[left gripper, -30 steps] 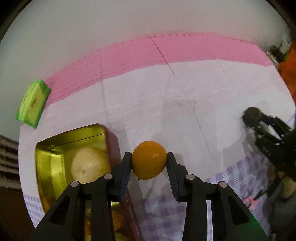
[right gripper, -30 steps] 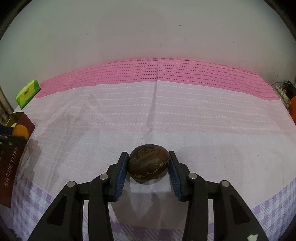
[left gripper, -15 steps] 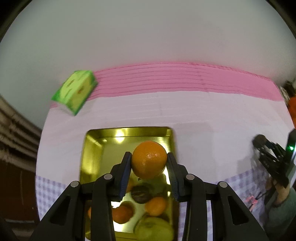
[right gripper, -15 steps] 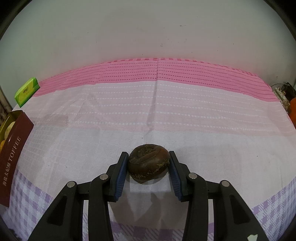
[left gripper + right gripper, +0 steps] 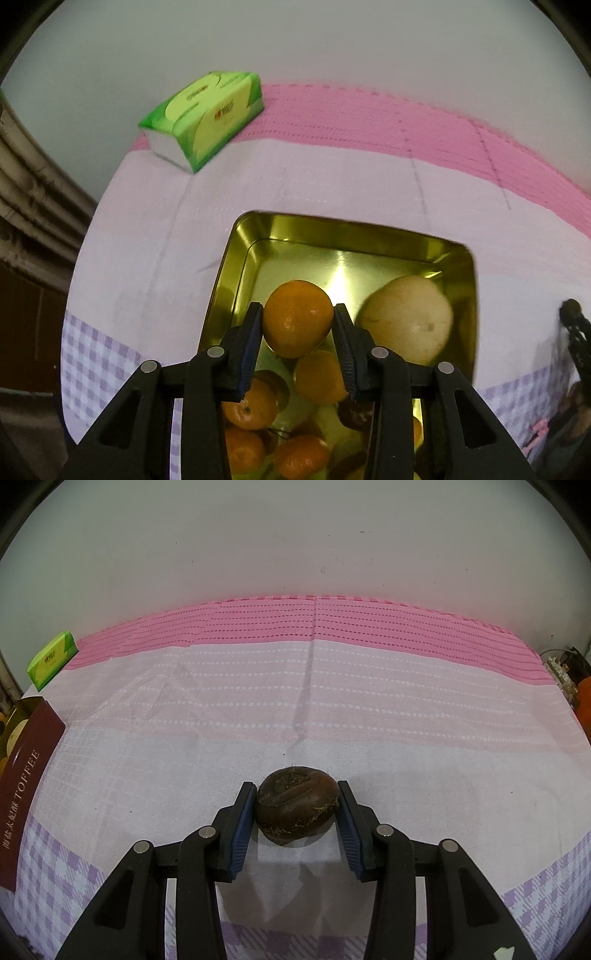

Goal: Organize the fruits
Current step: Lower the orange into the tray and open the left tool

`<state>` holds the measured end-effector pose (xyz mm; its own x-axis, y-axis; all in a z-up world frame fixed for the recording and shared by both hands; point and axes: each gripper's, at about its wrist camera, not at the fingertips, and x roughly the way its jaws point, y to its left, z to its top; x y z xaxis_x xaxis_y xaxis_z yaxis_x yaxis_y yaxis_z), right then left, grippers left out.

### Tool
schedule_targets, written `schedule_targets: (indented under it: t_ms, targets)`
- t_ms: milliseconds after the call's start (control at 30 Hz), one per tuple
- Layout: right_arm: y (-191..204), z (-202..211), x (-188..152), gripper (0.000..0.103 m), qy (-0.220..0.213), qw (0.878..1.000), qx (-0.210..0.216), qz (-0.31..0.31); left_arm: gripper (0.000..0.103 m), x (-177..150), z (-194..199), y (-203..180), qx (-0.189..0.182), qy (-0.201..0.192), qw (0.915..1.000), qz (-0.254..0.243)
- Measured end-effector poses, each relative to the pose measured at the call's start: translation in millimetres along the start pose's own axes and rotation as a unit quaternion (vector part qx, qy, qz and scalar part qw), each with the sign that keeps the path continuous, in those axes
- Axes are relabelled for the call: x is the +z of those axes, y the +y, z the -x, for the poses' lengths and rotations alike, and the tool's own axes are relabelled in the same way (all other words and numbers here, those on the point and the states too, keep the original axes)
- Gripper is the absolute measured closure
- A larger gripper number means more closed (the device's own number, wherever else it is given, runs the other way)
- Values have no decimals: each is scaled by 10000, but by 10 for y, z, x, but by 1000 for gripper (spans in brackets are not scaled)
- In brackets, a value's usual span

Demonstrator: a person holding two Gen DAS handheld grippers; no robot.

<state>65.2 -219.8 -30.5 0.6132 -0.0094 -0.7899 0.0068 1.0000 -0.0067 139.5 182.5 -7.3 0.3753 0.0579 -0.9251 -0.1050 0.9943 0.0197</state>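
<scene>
My left gripper [image 5: 298, 321] is shut on an orange [image 5: 297, 318] and holds it over the open gold tin [image 5: 354, 236]. In the tin lie a pale pear [image 5: 410, 319], several oranges [image 5: 320, 376] and darker fruits. My right gripper [image 5: 297, 808] is shut on a dark brown round fruit [image 5: 297, 805] just above the tablecloth. The tin, with its maroon TOFFEE side [image 5: 26, 775], shows at the far left of the right wrist view. The right gripper [image 5: 576, 332] shows small at the right edge of the left wrist view.
A green tissue pack [image 5: 207, 118] lies at the back left by the wall; it also shows in the right wrist view [image 5: 51, 659]. The pink and lilac checked cloth [image 5: 314, 686] covers the table. Small clutter [image 5: 565, 672] sits at the far right edge.
My left gripper has carried the orange from beside the tin to over it and swung left. The right gripper has held still with the brown fruit.
</scene>
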Motion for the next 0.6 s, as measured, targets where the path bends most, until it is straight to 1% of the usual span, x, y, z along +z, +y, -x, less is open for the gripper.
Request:
schedule_targets:
  t_ms: [267,600]
  targets:
    - [-7,-4,6,62,3,10000,-11,13,64,-8,-223,78,118,215,9997,81]
    - [-8,-5,7,62,2,10000,-14,13,64,-14,-272,73,171,293,9994,50]
